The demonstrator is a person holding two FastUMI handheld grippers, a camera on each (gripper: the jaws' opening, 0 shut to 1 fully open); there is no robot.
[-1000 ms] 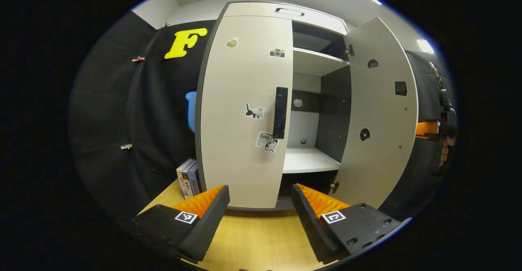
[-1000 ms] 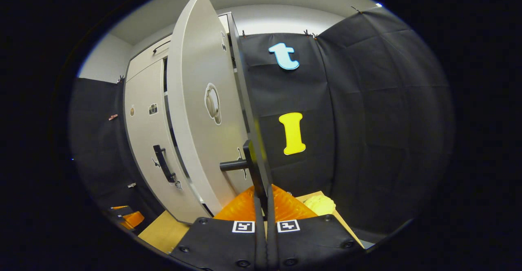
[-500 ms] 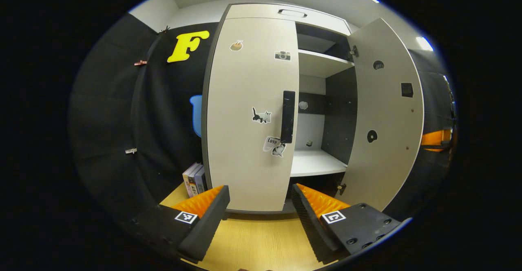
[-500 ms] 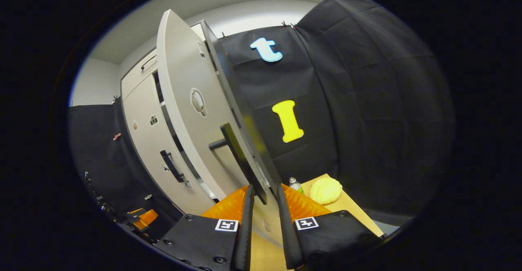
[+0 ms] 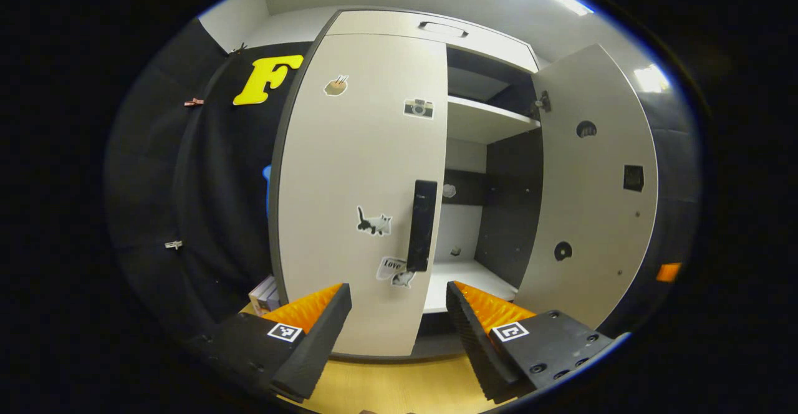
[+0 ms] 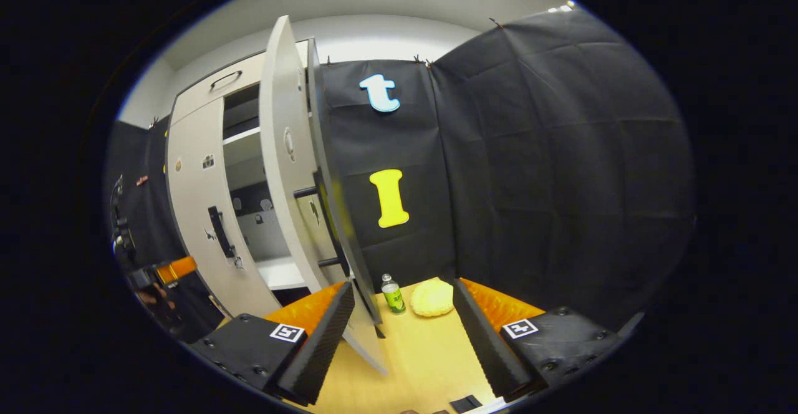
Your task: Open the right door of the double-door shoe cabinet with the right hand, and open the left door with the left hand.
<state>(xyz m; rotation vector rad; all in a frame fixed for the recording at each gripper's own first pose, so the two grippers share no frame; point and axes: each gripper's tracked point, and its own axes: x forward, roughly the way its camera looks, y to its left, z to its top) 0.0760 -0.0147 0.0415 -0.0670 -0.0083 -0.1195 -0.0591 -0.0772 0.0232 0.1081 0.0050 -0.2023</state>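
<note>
The pale shoe cabinet stands on a wooden table (image 5: 386, 389). Its left door (image 5: 355, 214) is closed and carries stickers and a black vertical handle (image 5: 422, 225). My left gripper (image 5: 399, 314) is open, facing that door just below the handle without touching it. The right door (image 5: 592, 196) is swung wide open, showing the shelves (image 5: 474, 270) inside. In the right gripper view the right door (image 6: 280, 171) shows almost edge-on, with its black handle (image 6: 330, 227) free. My right gripper (image 6: 404, 320) is open, drawn back, with the door's lower corner near its left finger.
Books (image 5: 265, 292) stand left of the cabinet. A small green-labelled bottle (image 6: 393, 293) and a yellow round lump (image 6: 434, 297) sit on the table (image 6: 424, 364) right of the open door. A hand holding the left gripper (image 6: 168, 272) shows at the far left.
My right gripper has let go of the right door's handle, opened and pulled back. The right door has swung further open. My left gripper has moved closer to the left door's handle.
</note>
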